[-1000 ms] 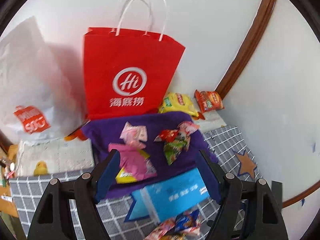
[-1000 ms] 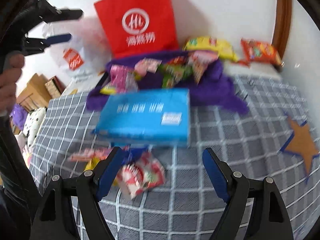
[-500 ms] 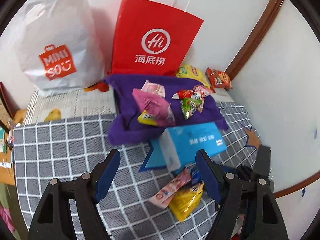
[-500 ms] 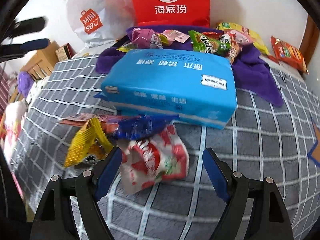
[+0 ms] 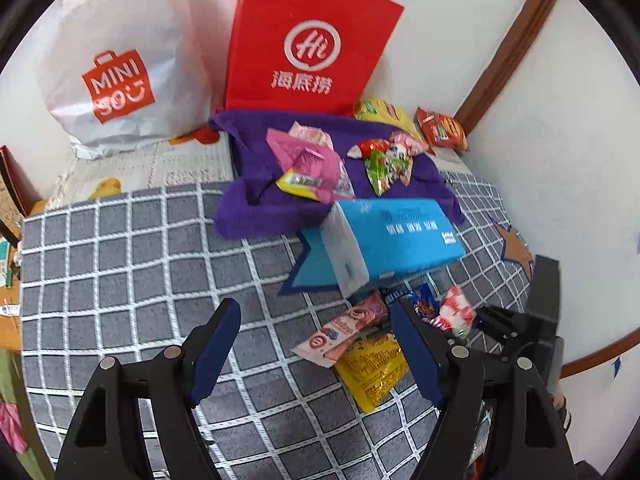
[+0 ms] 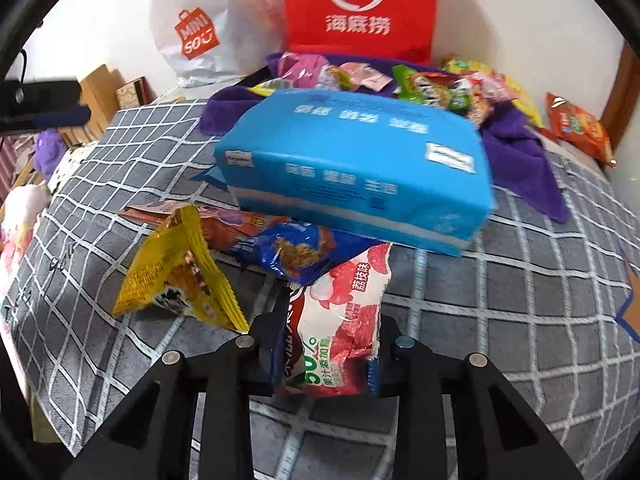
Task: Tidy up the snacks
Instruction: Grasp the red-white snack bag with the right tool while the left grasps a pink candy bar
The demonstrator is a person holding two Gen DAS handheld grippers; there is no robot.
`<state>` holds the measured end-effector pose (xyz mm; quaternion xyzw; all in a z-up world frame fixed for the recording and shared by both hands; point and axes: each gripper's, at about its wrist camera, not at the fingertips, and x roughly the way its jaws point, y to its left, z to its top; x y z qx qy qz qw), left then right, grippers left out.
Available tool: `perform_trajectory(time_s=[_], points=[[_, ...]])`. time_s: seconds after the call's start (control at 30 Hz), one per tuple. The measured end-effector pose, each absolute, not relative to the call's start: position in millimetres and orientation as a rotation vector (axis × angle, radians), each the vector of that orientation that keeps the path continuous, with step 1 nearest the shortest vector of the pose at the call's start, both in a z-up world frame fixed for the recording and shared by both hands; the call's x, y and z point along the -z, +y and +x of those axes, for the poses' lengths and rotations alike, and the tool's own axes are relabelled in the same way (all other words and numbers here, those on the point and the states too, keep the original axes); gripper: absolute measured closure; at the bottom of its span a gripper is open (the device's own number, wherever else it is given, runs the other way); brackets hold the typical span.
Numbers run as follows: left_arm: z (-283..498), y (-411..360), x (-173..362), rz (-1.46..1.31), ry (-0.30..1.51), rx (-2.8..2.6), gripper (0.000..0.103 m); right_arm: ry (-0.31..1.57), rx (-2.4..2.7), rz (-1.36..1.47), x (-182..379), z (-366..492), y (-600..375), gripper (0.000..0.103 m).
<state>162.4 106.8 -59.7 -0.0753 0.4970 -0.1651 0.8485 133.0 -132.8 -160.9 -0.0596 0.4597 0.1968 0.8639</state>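
Observation:
My right gripper (image 6: 326,344) is shut on a red and white lychee snack packet (image 6: 344,320) near the front of the checked bed cover. The packet also shows in the left wrist view (image 5: 456,310), with the right gripper behind it. A yellow packet (image 6: 176,276), a blue packet (image 6: 296,252) and a long pink packet (image 5: 340,330) lie beside it, partly under a blue tissue pack (image 6: 356,168). Several more snacks lie on a purple towel (image 5: 256,208) behind. My left gripper (image 5: 316,346) is open and empty, above the cover left of the pile.
A red paper bag (image 5: 312,40) and a white MINISO bag (image 5: 116,60) stand against the wall. A yellow packet (image 5: 380,114) and a red packet (image 5: 440,128) lie in the far right corner. Cardboard boxes (image 6: 108,92) stand off the left edge.
My right gripper moved forward and closed on the lychee packet. My left gripper pulled back and rose, so more of the checked cover shows.

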Motion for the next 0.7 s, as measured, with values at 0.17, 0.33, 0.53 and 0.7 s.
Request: perform_trajectory(time_s=[0.17,0.33,0.53,0.7], points=[[165.9,90.6,77.6,-0.131,1.058,0.364,0.027,0.936,-0.355,-0.084,156.0,117.6,-160.9,0.072],[182.2,70.8,105.7,-0.103,1.116,0.367,0.028,0.933,-0.295,-0.067,155.2,111.3,-187.5,0.072],[188.3,40.7,135.6,-0.007,1.172,0.434,0.028,0.945,-0.267,-0.041,160.4,109.5,-206.1,0.072],[183.9,31.7,146.3,0.037,1.175,0.441,0.029,0.949,-0.267,-0.015,167.1,111.1,-211.2,0.071]])
